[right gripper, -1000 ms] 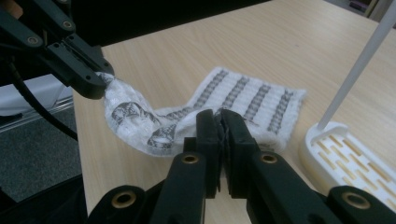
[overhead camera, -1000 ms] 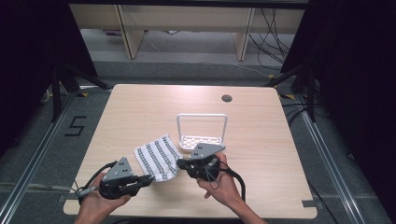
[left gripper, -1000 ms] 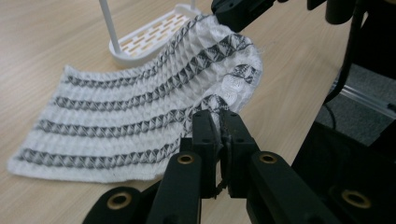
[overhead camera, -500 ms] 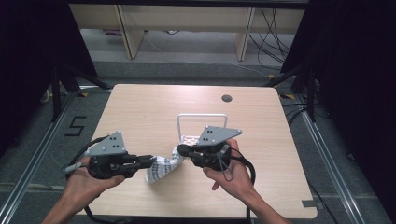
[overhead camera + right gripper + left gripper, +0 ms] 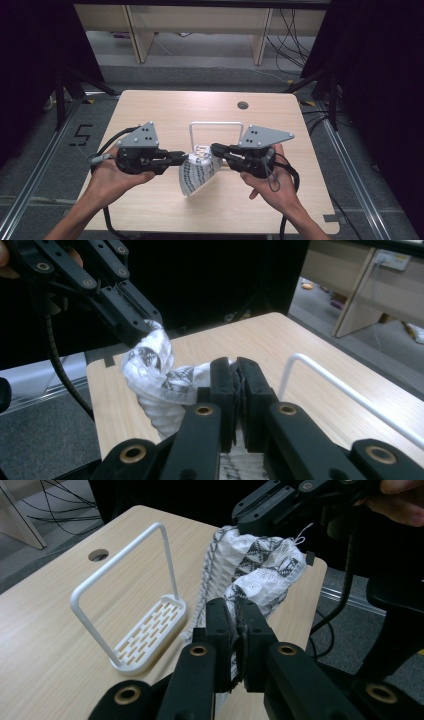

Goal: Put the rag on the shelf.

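A white cloth with a black pattern hangs bunched above the table, held up between both grippers. My left gripper is shut on its left edge, and the left gripper view shows the jaws pinching fabric while the cloth stretches away to the other gripper. My right gripper is shut on the opposite edge. In the right gripper view its tips clamp the cloth, with the left gripper beyond it.
A white rack with a slotted base and a tall wire loop stands just behind the cloth at mid-table. A round cable hole sits near the far edge. Dark curtains flank the table.
The cloth lay spread flat on the table a second ago. Both grippers have since risen and moved apart, lifting it so that it hangs between them.
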Demonstrator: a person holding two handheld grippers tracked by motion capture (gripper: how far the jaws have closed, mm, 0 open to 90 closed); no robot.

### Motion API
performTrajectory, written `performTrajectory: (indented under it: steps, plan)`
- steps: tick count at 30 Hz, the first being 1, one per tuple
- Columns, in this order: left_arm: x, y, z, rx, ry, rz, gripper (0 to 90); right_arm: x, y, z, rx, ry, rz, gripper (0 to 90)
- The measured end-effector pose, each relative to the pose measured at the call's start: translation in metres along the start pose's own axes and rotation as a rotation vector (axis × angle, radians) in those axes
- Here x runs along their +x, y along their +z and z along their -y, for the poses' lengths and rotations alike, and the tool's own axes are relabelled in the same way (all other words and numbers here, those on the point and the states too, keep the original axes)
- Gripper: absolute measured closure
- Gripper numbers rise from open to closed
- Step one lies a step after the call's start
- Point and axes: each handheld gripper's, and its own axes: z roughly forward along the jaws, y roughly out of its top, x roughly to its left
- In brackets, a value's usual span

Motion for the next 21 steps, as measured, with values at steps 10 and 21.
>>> performTrajectory:
  steps: [10, 21]
  plan:
    - [0.009, 0.010, -0.029, -0.014, 0.005, -0.022, 85.0, -0.011, -0.014, -0.004, -0.024, 0.040, 0.040, 87.2]
    - [0.025, 0.022, -0.049, -0.027, -0.009, -0.049, 85.0, -0.031, -0.019, -0.014, -0.050, 0.024, 0.083, 87.3]
